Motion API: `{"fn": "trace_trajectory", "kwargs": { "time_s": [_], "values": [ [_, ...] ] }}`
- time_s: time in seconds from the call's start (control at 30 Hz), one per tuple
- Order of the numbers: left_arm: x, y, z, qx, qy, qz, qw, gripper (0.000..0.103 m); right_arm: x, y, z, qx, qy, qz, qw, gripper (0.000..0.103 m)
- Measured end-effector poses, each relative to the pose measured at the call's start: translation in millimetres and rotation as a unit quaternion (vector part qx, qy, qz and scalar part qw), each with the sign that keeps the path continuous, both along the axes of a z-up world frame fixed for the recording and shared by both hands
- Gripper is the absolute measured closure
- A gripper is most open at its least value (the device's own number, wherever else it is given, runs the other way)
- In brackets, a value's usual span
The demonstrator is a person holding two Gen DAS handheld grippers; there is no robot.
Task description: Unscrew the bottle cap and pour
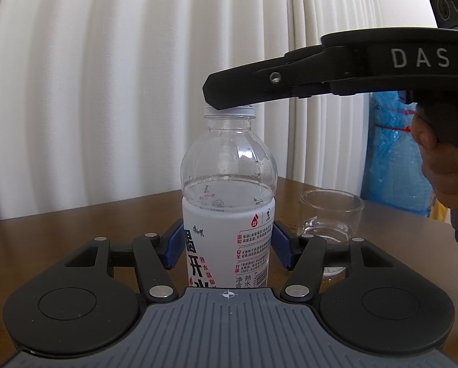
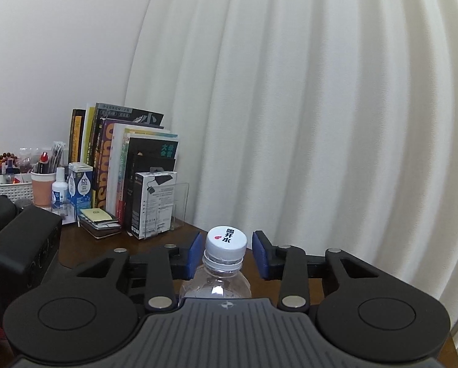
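- The bottle stands upright on the table, clamped at its label by the left gripper.
- The right gripper brackets the cap, pads not quite touching.
- Thin, squashy plastic, over half full; I'd grip the ribbed cap.
- The glass waits just beside.

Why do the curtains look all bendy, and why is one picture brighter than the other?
Left wrist view: the fisheye lens bows the curtain folds, daylight makes it bright, and the bottle shows small glints; right wrist view: the curtain bends even more toward the edges, the light is dimmer and greyer, the corners go black, and the books look slightly soft while the cap stays sharp.
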State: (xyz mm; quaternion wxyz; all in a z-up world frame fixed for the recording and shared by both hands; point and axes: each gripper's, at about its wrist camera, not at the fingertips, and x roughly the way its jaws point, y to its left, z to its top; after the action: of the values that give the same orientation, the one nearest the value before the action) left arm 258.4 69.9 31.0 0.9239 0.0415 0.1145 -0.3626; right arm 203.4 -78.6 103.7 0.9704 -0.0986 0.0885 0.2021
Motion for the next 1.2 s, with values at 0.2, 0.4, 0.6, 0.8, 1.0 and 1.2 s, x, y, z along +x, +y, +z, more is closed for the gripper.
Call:
{"fn": "trace_trajectory", "kwargs": {
  "time_s": [0.2,0.4,0.6,0.8,1.0,1.2],
  "values": [
    [-0.2,0.6,1.2,0.000,0.001,0.000,1.0000,0.043,-1.6,-1.6,1.9,-0.009,0.008,0.009,1.000,0.069],
    [-1.3,0.5,1.9,0.001,0.000,0.000,1.0000,0.043,4.3,-6.5,10.9,-0.010,0.039,0.025,0.999,0.070],
    [0.1,-1.2,0.8,0.003,-0.002,-0.002,1.0000,0.043,9.1,-15.5,22.1,0.009,0.067,0.045,0.997,0.071],
    [1.3,-1.7,-0.1,0.004,-0.004,0.000,1.0000,0.044,13.9,-16.5,30.1,0.003,0.079,0.058,0.995,0.071],
    [2.5,-2.3,-0.5,0.006,-0.004,-0.001,1.0000,0.044,18.7,-20.6,26.8,0.019,0.094,0.060,0.994,0.071],
    [4.7,-2.4,0.5,0.005,-0.003,-0.001,1.0000,0.044,16.3,-23.3,24.2,0.030,0.086,0.062,0.994,0.071]
  ]
}}
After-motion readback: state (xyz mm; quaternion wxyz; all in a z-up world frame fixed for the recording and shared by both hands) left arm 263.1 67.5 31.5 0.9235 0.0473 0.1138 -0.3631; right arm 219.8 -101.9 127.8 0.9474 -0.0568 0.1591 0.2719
